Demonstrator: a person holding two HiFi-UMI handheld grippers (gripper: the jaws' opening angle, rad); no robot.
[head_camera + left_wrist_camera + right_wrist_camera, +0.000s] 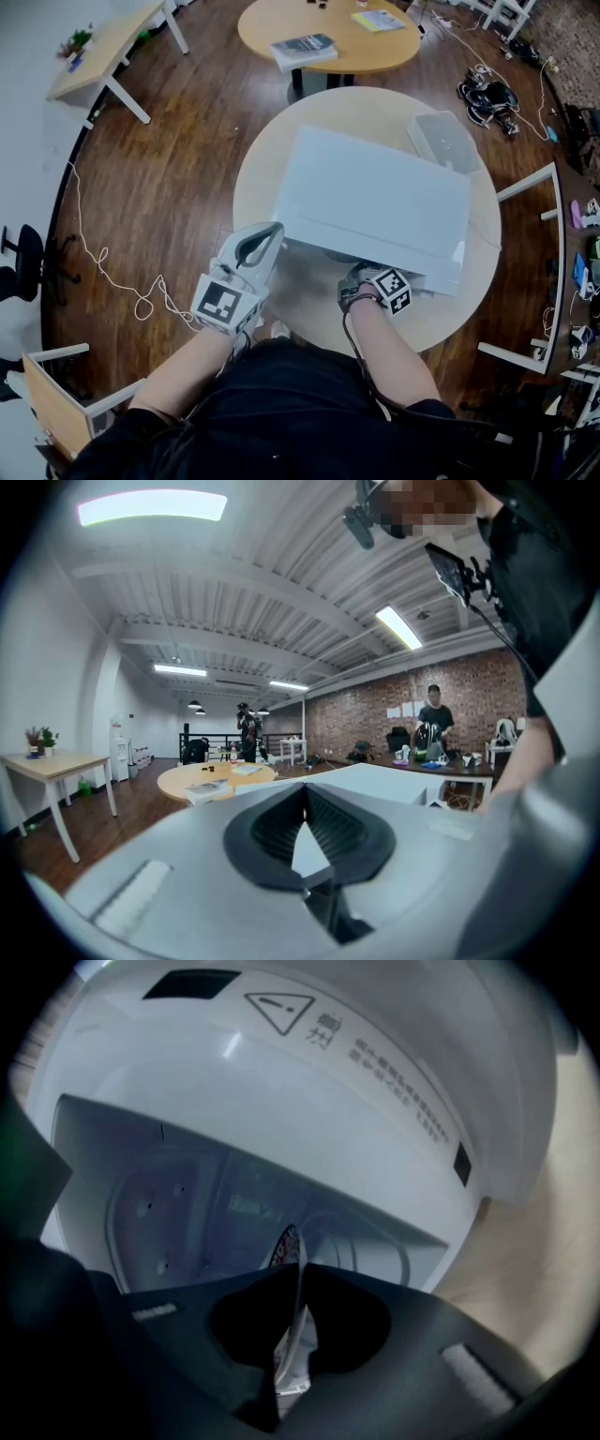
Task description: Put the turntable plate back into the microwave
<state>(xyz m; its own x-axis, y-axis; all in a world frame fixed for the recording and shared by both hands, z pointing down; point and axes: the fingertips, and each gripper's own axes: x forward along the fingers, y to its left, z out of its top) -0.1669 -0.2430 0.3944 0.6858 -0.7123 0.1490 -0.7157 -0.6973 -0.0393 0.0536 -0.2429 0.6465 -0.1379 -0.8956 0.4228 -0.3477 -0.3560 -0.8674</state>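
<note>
Right fingers point(325, 1283): I see them closed on the plate point(286, 1349), pinching its rim with only the plate's thickness left between the tips.
Left fingers point(267, 829): tips pressed together, nothing between them.
Plate: held on edge, so I look at it almost side-on. It is thin and pale, with dark and red print showing where it rises above the tips. It sits at the mouth of the oven cavity; I cannot tell how far in it reaches.
Microwave point(375, 202): a white box on the round pale table point(267, 178), its open front towards me. In the right gripper view the microwave point(309, 1082) fills the frame, with a warning triangle on the band above the opening and the grey cavity behind the plate.
Right gripper point(302, 1269): pointed into the opening. In the head view the right gripper point(361, 284) is low at the front, its tips tucked under the top edge and its marker cube showing.
Left gripper point(274, 228): just off the front left corner of the box, over the table. Whether it touches the corner I cannot tell. The left gripper point(305, 789) looks across the white top.
Room: a second round table point(328, 42) with books stands beyond.
</note>
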